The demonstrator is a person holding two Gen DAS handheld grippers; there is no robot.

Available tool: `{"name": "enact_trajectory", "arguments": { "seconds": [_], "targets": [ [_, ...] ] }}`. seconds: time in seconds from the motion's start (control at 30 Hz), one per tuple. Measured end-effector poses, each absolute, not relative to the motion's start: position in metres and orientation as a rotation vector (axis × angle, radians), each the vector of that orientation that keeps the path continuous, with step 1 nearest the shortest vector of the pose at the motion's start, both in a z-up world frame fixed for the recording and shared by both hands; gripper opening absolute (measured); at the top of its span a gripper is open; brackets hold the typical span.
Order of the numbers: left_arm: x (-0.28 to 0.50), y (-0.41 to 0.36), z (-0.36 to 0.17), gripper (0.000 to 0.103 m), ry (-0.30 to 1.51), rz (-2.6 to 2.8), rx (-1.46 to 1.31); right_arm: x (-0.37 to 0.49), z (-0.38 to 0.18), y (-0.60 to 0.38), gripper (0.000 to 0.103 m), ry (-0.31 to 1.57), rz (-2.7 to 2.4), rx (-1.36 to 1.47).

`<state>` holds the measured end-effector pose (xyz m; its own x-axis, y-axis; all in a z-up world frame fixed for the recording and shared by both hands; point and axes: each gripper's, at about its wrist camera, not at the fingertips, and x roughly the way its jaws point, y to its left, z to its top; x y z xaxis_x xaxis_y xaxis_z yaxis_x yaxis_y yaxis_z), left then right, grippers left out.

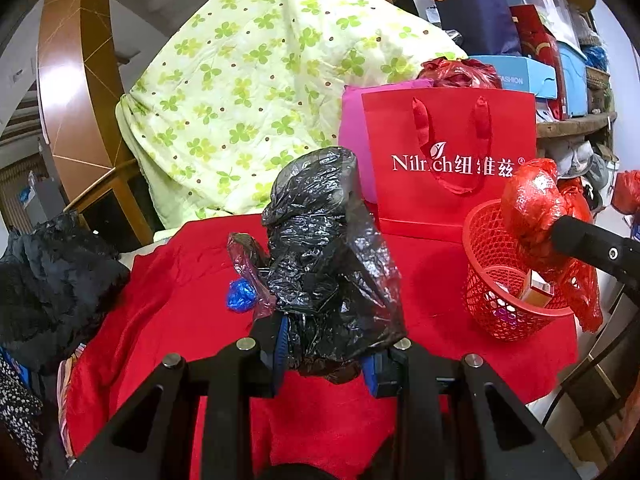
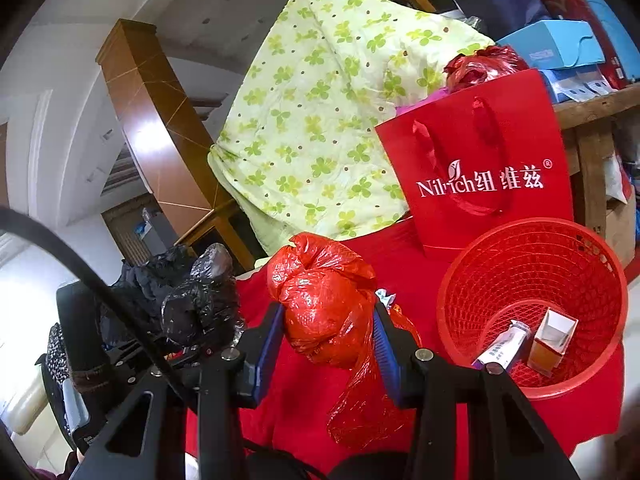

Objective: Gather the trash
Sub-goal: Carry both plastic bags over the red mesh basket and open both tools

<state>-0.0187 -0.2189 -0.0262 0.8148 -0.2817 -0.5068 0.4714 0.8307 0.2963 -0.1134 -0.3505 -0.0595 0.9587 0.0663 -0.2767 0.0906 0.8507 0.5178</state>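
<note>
My left gripper [image 1: 326, 354] is shut on a crumpled black plastic bag [image 1: 320, 248], held above the red cloth [image 1: 192, 320]. My right gripper [image 2: 330, 344] is shut on a crumpled red plastic bag [image 2: 324, 304], just left of the red mesh basket [image 2: 520, 264]. In the left wrist view that red bag [image 1: 532, 208] hangs over the basket's rim [image 1: 476, 264]. The basket holds a small tube [image 2: 506, 350] and an orange-and-white carton [image 2: 550, 344]. A small blue wrapper [image 1: 240, 296] and a piece of pinkish film [image 1: 244, 260] lie on the cloth beside the black bag.
A red paper gift bag [image 1: 452, 160] stands behind the basket, with a green clover-print quilt [image 1: 256, 92] leaning behind it. Dark clothing [image 1: 52, 280] is piled at the left edge. Boxes and bags [image 1: 540, 48] crowd a shelf at the back right.
</note>
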Motion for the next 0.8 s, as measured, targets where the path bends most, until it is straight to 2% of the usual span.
{"name": "enact_trajectory", "arguments": {
  "seconds": [0.8],
  "targets": [
    [-0.028, -0.262, -0.038, 0.032, 0.482, -0.481, 0.521, -0.137, -0.079, -0.401, 0.047, 0.279, -0.099, 0.649]
  ]
}}
